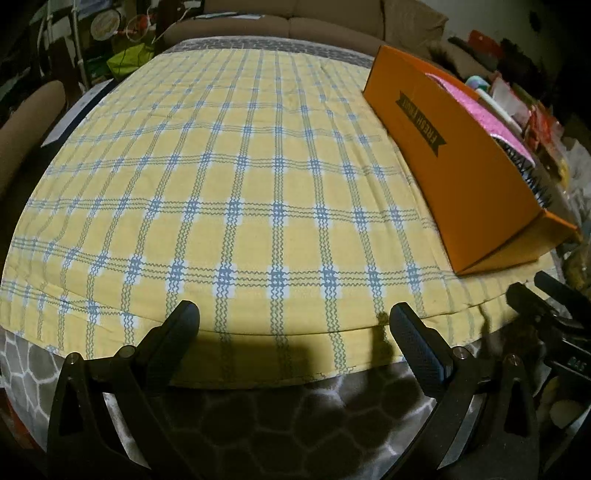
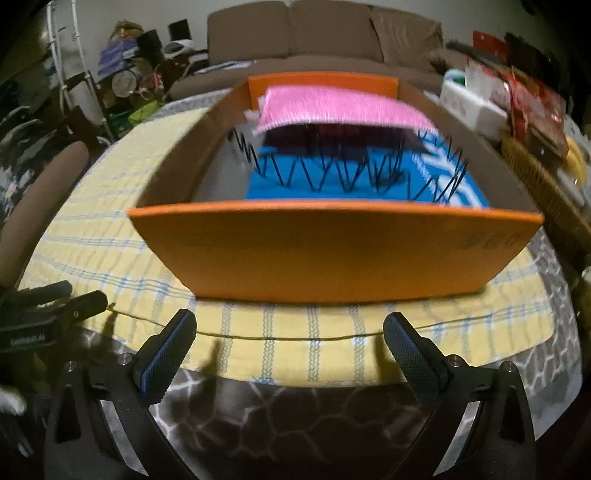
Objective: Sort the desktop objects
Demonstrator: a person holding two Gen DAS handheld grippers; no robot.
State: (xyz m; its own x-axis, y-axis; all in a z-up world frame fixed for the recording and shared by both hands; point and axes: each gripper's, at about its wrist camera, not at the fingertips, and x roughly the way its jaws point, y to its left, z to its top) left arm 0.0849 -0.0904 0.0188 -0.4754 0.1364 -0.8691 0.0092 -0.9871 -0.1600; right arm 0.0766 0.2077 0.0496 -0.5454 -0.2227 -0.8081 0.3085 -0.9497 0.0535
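Note:
An orange cardboard box [image 2: 332, 254] stands on the yellow checked cloth [image 2: 110, 240], straight ahead of my right gripper [image 2: 290, 328], which is open and holds nothing. Inside the box lie a pink item [image 2: 332, 107], a blue item [image 2: 332, 184] and a black zigzag wire piece [image 2: 369, 166]. In the left wrist view the same box [image 1: 461, 177] sits at the right, with the pink item [image 1: 487, 118] showing over its rim. My left gripper [image 1: 293, 321] is open and empty at the cloth's near edge [image 1: 258, 332]. The right gripper's black body [image 1: 546, 306] shows at that view's right edge.
A grey honeycomb-patterned blanket [image 1: 295, 413] lies under the cloth. A brown sofa [image 2: 325, 33] stands behind the table. Clutter and packages [image 2: 517, 99] pile up to the right, and a wicker basket [image 2: 546, 184] sits beside the box. A brown chair back [image 2: 40, 199] stands left.

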